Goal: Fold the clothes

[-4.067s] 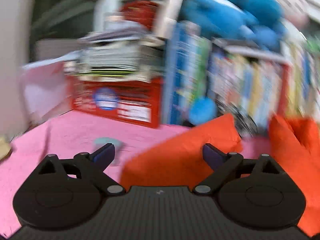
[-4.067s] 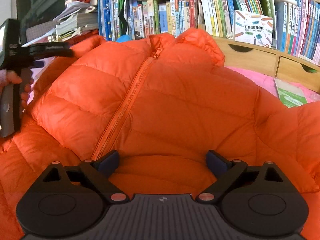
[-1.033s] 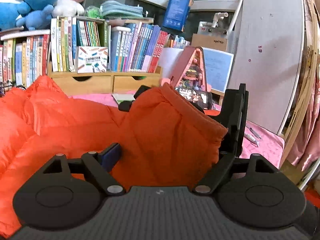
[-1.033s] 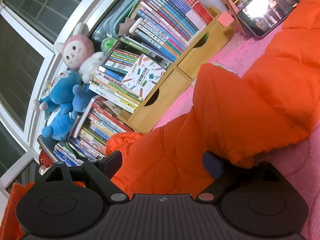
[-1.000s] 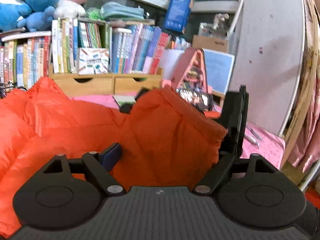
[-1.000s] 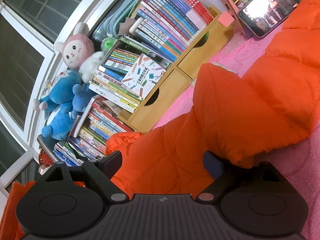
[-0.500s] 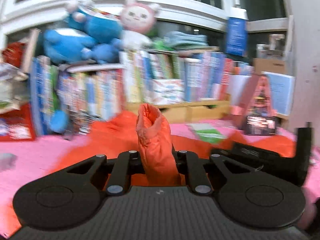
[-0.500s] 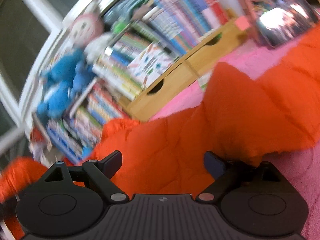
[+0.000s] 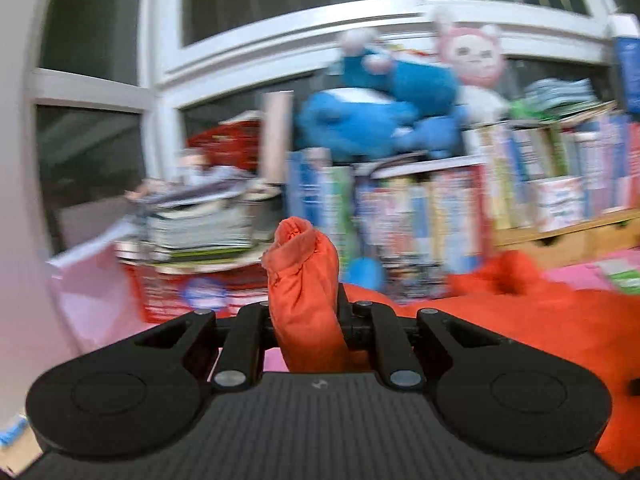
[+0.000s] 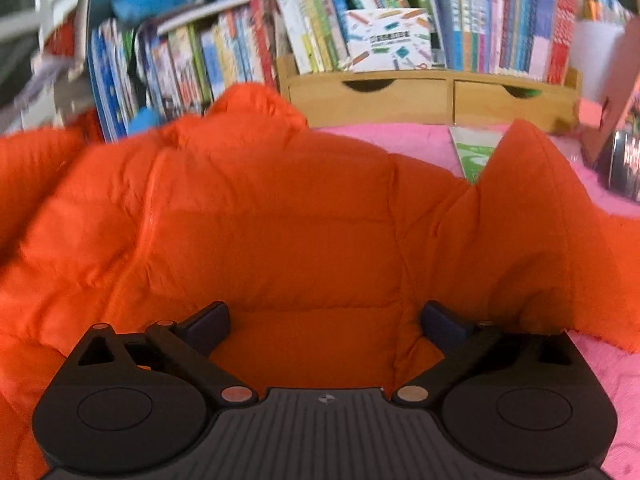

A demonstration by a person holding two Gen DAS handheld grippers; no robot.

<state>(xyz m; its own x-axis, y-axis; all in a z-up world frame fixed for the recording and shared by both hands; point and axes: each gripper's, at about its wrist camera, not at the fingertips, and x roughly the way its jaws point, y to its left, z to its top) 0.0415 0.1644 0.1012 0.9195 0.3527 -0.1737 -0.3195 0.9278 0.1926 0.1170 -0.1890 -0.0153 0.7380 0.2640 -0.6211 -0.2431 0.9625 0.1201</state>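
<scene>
An orange puffer jacket (image 10: 280, 216) lies spread on the pink cloth (image 10: 600, 376). In the left wrist view my left gripper (image 9: 306, 316) is shut on a bunched fold of the jacket (image 9: 304, 276), which sticks up between the jaws; the rest of the jacket (image 9: 540, 320) lies lower right. In the right wrist view my right gripper (image 10: 324, 322) hovers over the jacket's body with its jaws opening wide; jacket fabric lies between them, unpressed. A raised corner of the jacket (image 10: 532, 184) stands at the right.
Rows of books (image 10: 400, 20) and a wooden drawer unit (image 10: 432, 96) line the back. Blue and pink plush toys (image 9: 400, 92) sit on top. A stack of papers on a red box (image 9: 192, 240) stands at the left, a green booklet (image 10: 472, 152) and a phone (image 10: 624, 160) at the right.
My left gripper shut on a jacket fold and swung left with it, lifting it. My right gripper rolled upright over the jacket and its jaws widened.
</scene>
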